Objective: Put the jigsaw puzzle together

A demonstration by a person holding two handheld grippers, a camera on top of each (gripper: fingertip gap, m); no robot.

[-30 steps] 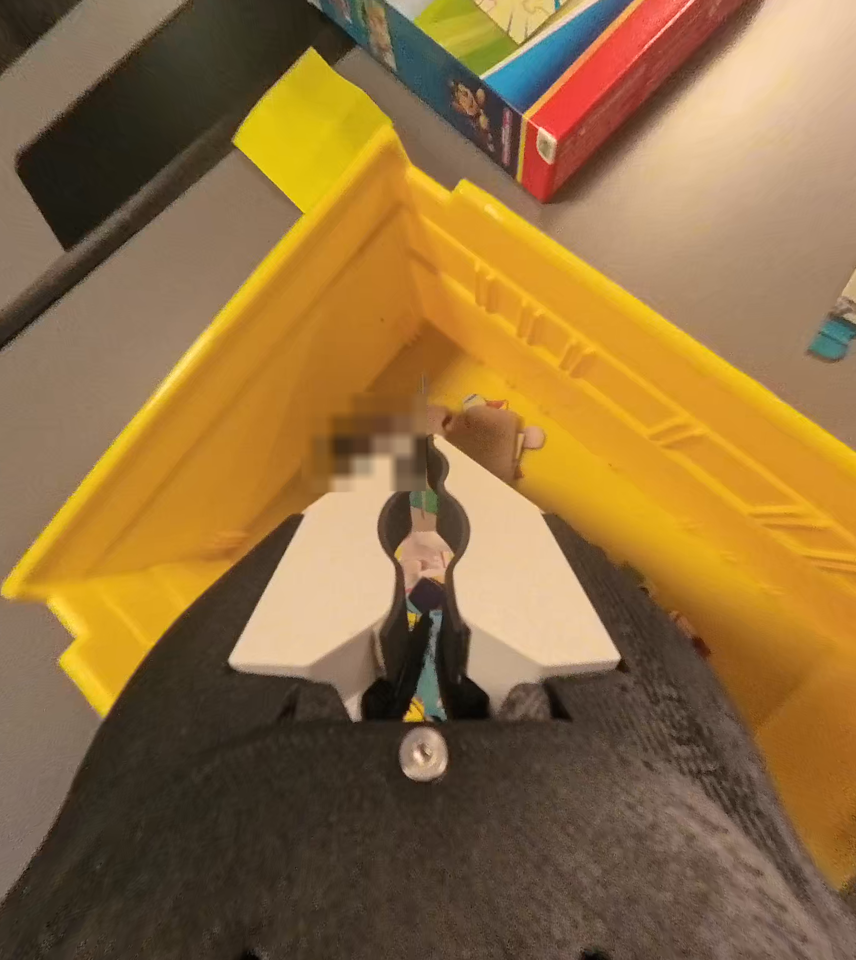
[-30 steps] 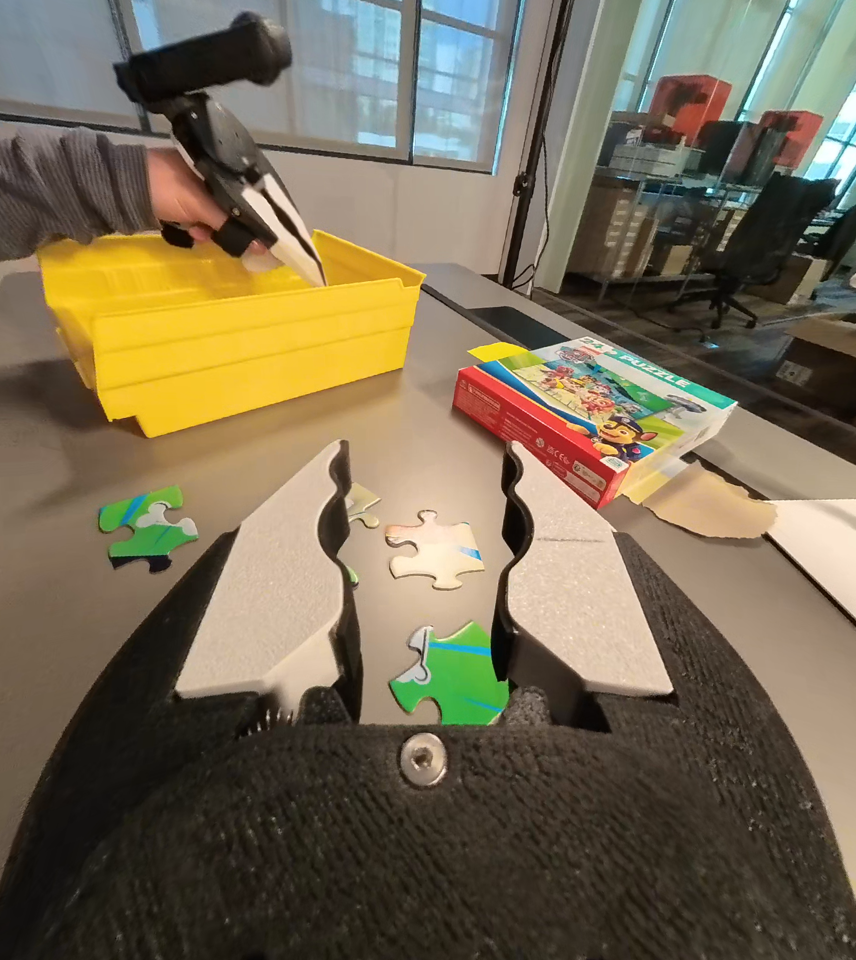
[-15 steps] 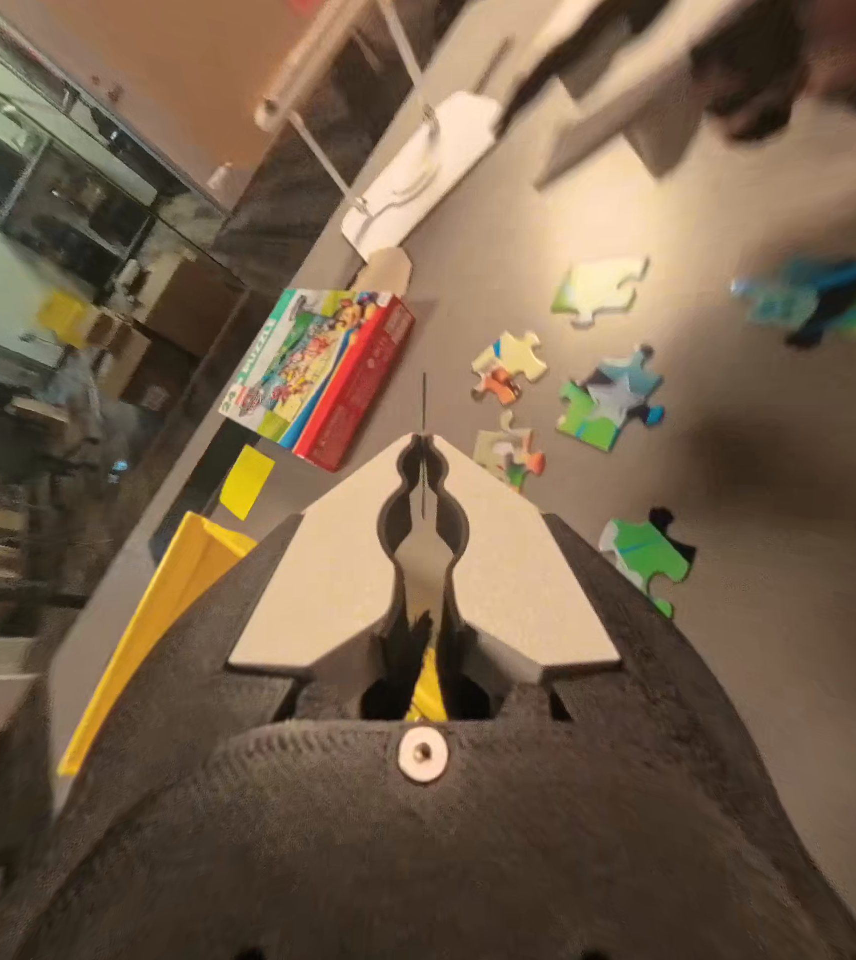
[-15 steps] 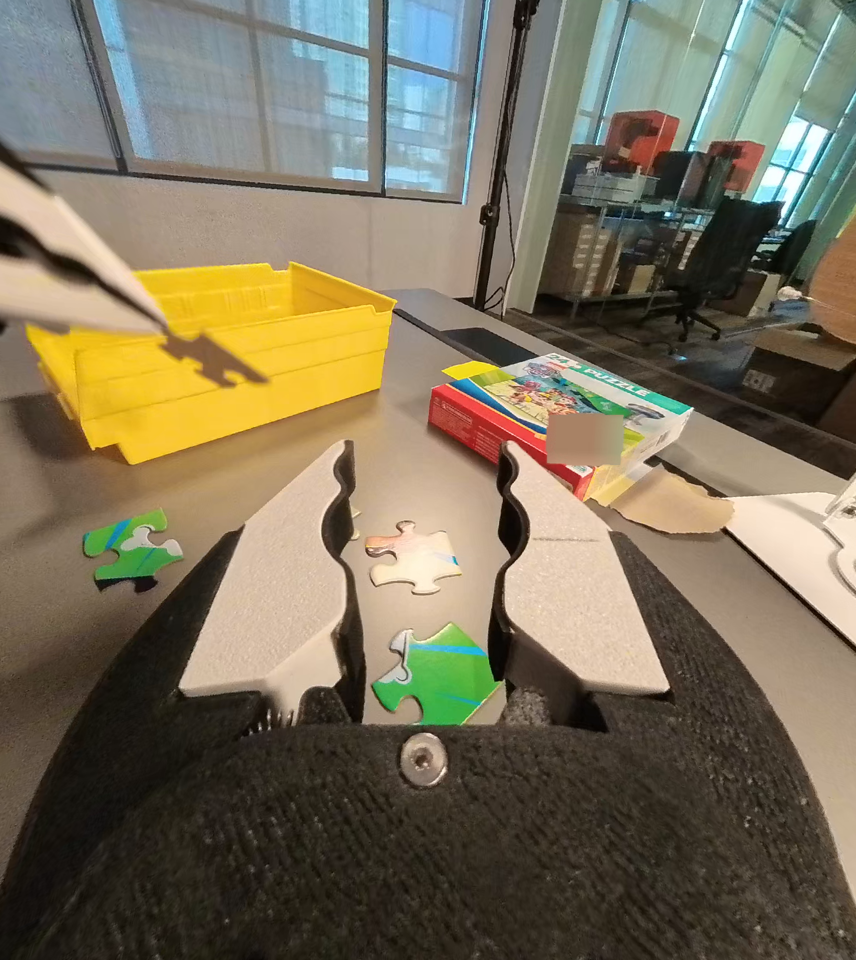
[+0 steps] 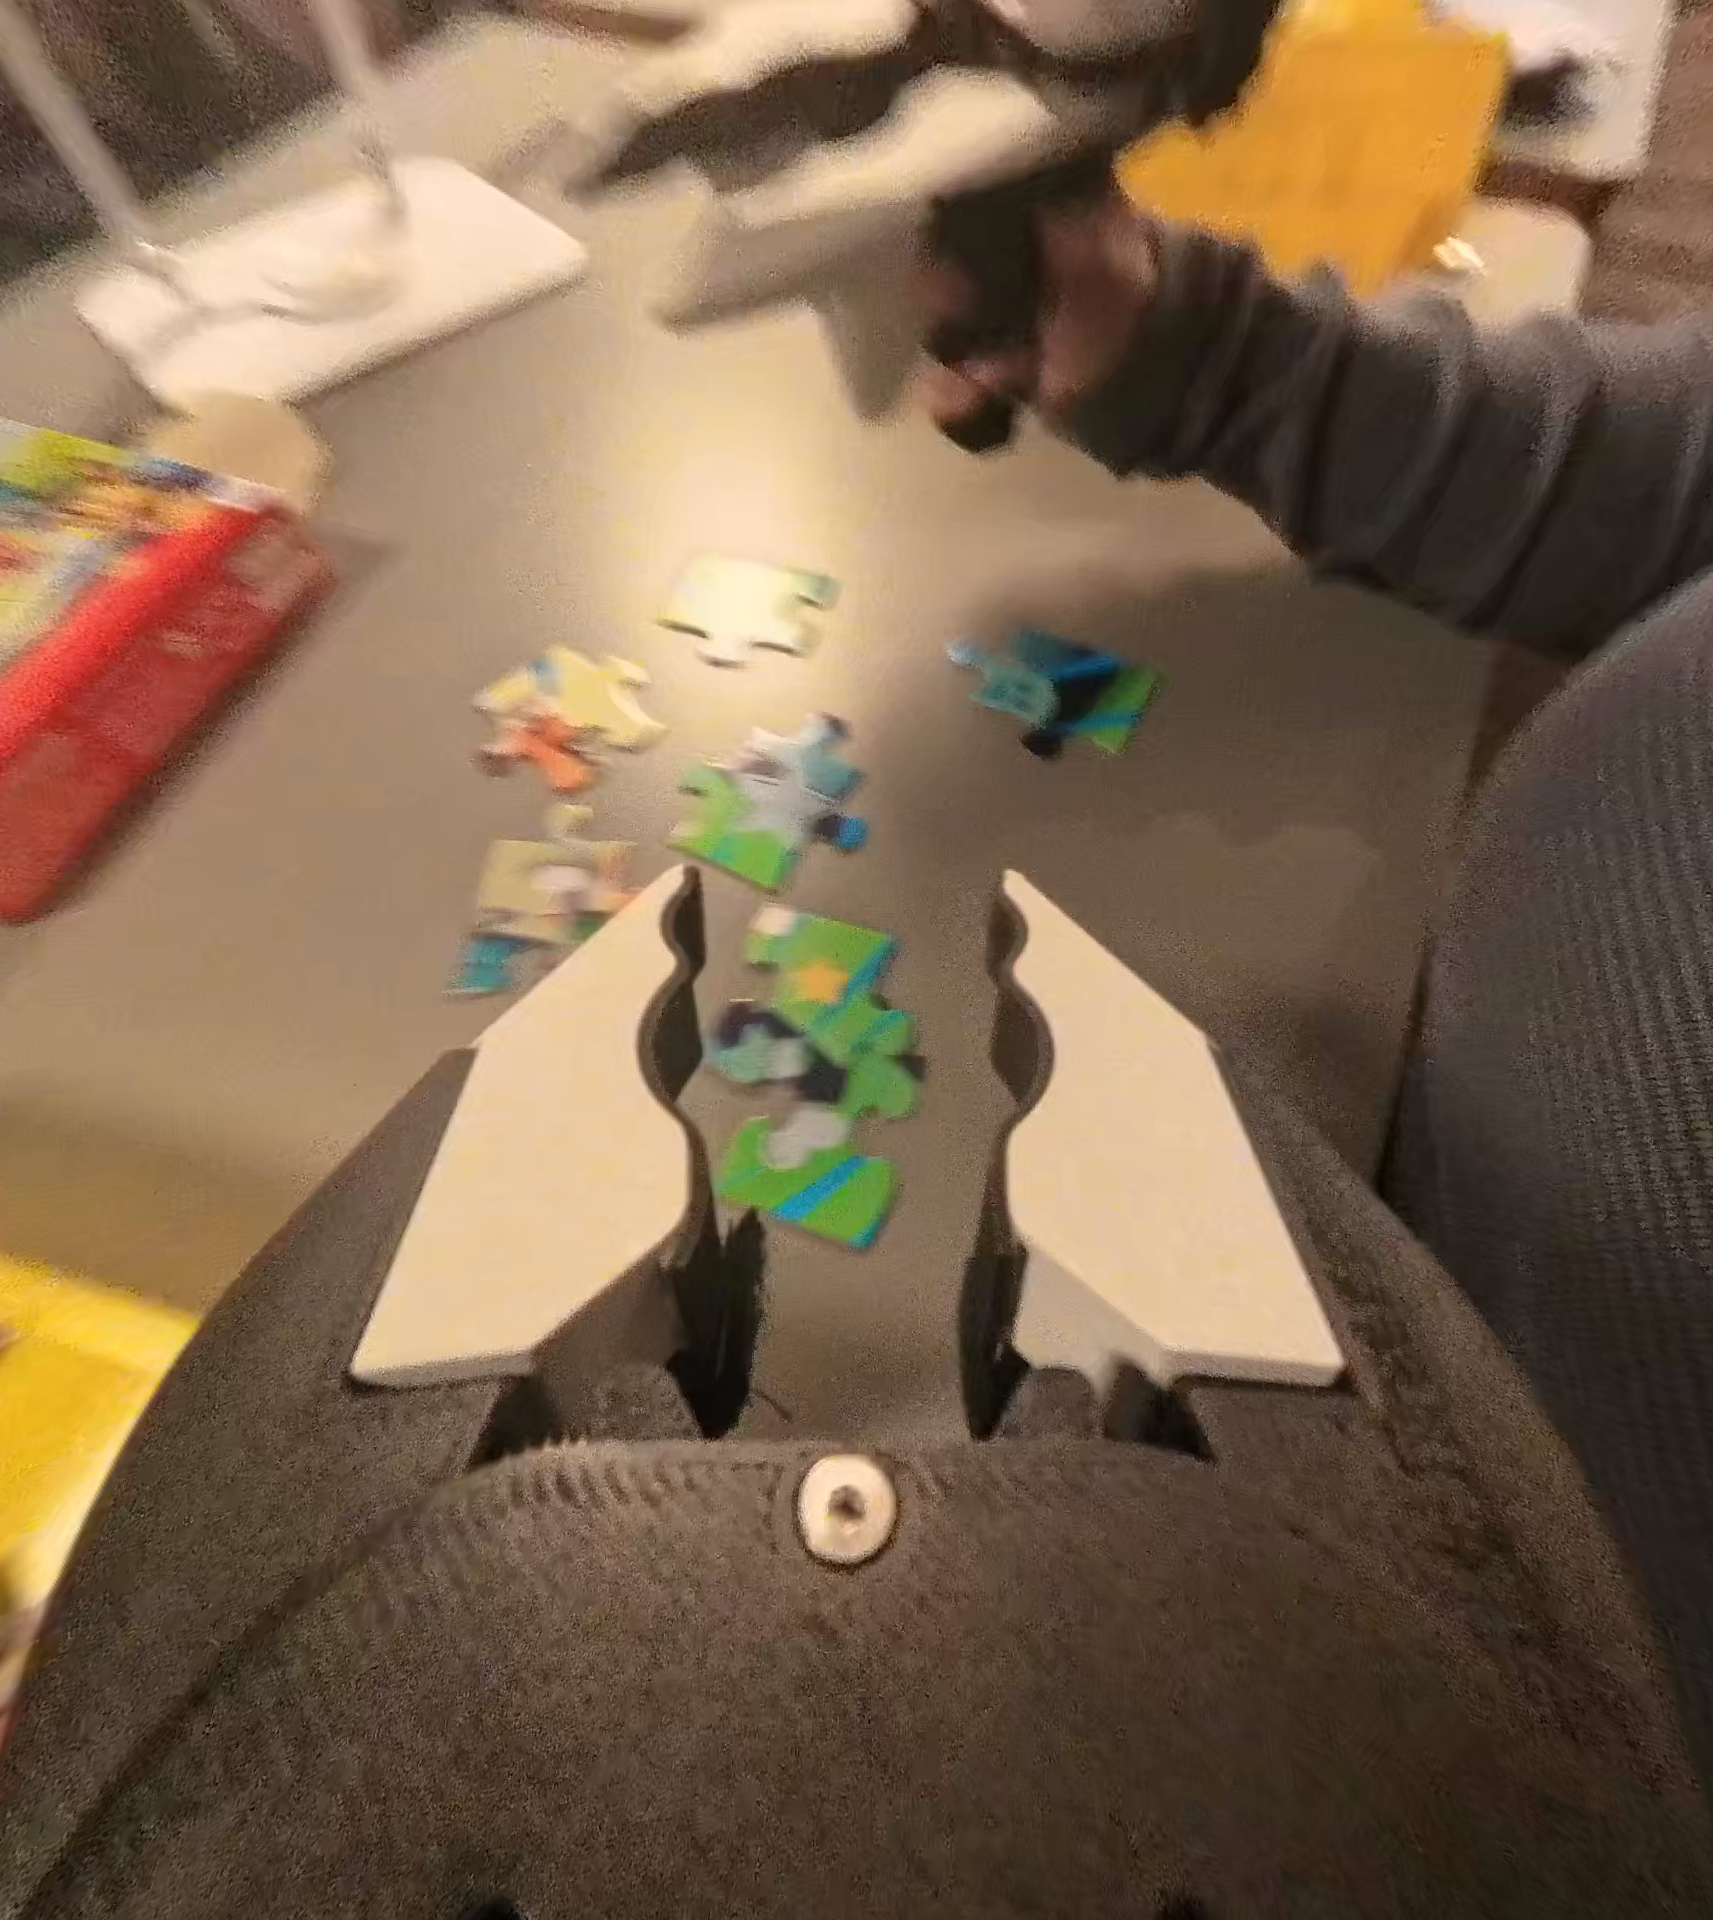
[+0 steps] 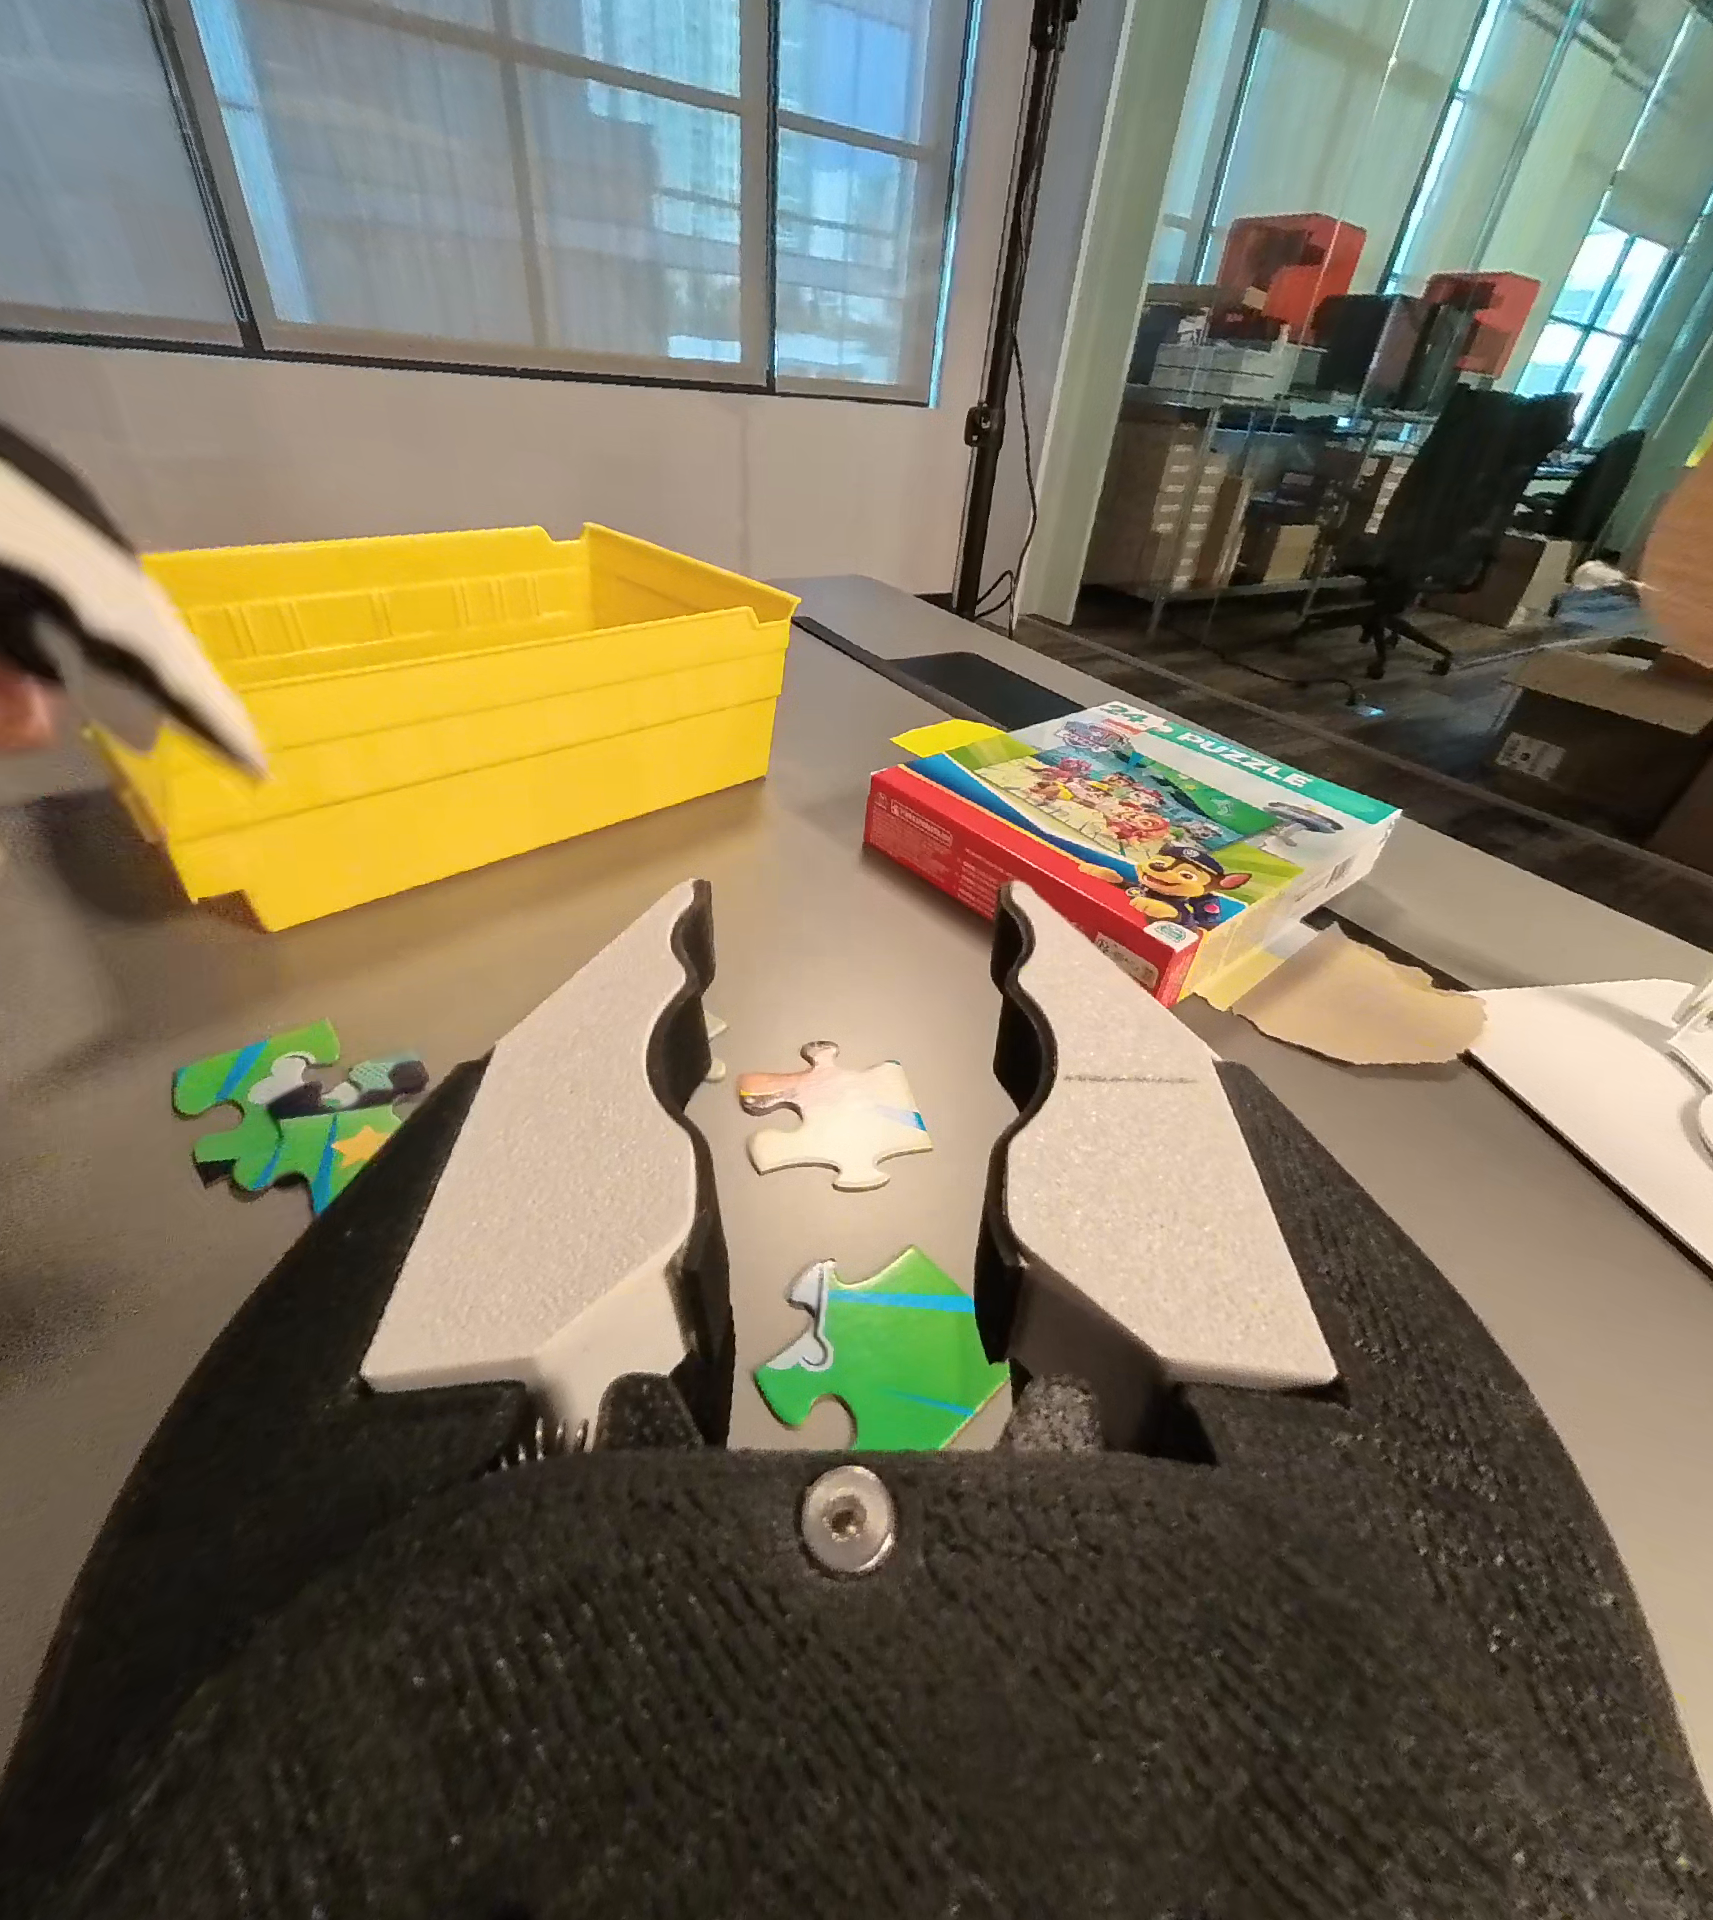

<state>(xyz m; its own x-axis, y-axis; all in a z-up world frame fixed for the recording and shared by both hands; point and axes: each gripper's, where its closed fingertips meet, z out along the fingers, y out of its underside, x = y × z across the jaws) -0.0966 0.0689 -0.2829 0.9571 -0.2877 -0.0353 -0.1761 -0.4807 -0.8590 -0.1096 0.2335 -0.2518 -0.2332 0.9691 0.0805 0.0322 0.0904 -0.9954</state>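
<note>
Grey table (image 6: pixel 831 727) in windowed office, yellow bin (image 6: pixel 478 727) at back. Right gripper (image 6: pixel 852 914) fingers spread, empty, hovering near side of bin over pale puzzle piece (image 6: pixel 836 1117) and green piece (image 6: pixel 883 1361). Left gripper (image 5: pixel 847 894) fingers spread, empty, blurred, above joined green pieces (image 5: pixel 821 1013). Puzzle box (image 6: pixel 1132 821) right of bin.

window (image 6: pixel 519 177), office chairs (image 6: pixel 1475 499), tripod pole (image 6: pixel 1013 312)
</note>
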